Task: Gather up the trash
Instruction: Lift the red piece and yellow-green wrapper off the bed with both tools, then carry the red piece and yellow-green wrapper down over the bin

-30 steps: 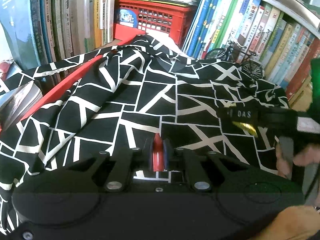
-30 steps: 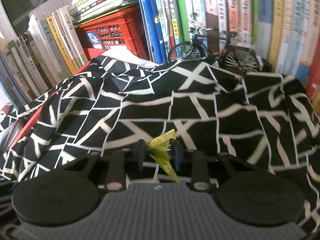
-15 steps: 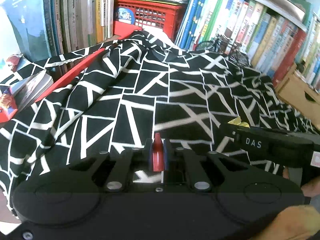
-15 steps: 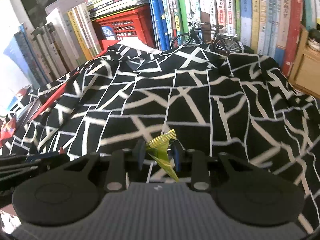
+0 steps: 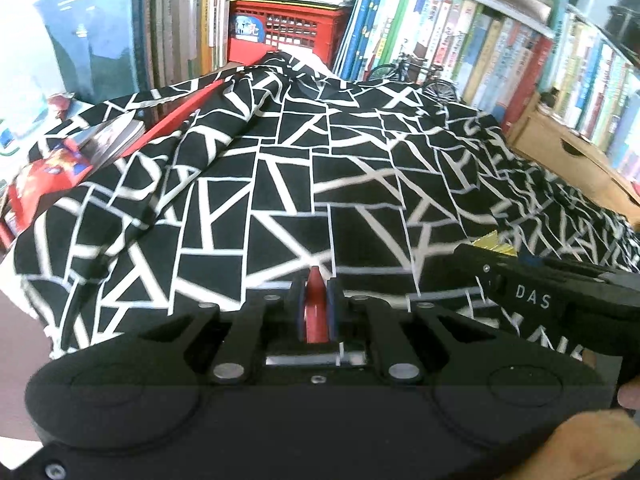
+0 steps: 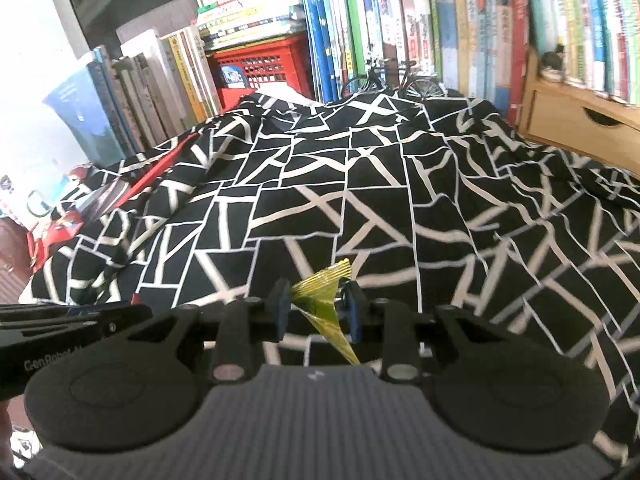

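Trash, two items: a red scrap (image 5: 315, 305) is sitting pinched between the closed jaws of the left gripper (image 5: 315, 310); a crumpled yellow-green wrapper (image 6: 325, 300) is hanging clamped in the jaws of the right gripper (image 6: 318, 308). Both are hovering over a black-and-white patterned cloth (image 6: 360, 184). Books (image 6: 420, 32), a red crate (image 6: 264, 64) and a model bicycle (image 6: 390, 80) are standing behind.

Patterned cloth (image 5: 280, 184) – books (image 6: 460, 20), red crate (image 6: 264, 60) behind.
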`<act>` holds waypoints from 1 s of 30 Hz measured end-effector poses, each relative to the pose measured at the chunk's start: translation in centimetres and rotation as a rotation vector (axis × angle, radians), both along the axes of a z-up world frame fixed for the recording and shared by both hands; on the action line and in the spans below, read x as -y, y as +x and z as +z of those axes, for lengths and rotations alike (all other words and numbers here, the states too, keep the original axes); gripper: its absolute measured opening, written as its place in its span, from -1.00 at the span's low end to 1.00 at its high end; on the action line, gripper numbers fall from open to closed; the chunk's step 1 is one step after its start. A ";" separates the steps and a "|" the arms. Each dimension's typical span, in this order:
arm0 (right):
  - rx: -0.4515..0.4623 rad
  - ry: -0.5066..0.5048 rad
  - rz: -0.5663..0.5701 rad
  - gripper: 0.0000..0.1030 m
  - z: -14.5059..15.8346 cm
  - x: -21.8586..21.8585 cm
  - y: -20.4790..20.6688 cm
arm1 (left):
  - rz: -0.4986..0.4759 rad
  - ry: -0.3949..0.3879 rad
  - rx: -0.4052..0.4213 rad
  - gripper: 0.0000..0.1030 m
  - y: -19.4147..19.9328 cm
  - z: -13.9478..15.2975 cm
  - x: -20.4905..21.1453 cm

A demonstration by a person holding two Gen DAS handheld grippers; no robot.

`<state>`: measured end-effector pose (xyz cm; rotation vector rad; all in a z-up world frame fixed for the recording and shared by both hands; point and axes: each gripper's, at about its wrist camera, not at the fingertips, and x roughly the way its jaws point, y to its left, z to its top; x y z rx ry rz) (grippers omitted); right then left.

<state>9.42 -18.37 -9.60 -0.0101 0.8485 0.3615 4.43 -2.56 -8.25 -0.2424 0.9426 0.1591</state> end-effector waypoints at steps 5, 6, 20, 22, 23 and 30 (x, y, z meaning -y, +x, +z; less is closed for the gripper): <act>0.049 -0.003 -0.037 -0.35 2.2 0.0 -5.5 | -0.049 -0.013 0.037 -0.80 -5.5 1.9 -0.5; 0.065 -0.006 -0.046 -0.35 2.7 -0.1 -6.7 | -0.062 -0.009 0.045 -0.80 -6.6 2.3 -0.5; 0.115 -0.023 -0.067 -0.34 5.8 -1.0 -19.6 | -0.163 -0.001 0.063 -0.80 -18.4 5.0 0.7; 0.110 -0.018 -0.045 -0.34 5.9 -0.9 -20.7 | -0.153 0.001 0.063 -0.80 -19.4 5.1 0.7; 0.108 -0.015 -0.033 -0.34 5.8 -0.9 -21.1 | -0.143 0.004 0.064 -0.80 -20.1 5.1 0.8; 0.076 0.010 0.069 -0.33 5.1 -1.1 -24.3 | -0.066 0.021 0.036 -0.80 -24.1 4.7 1.1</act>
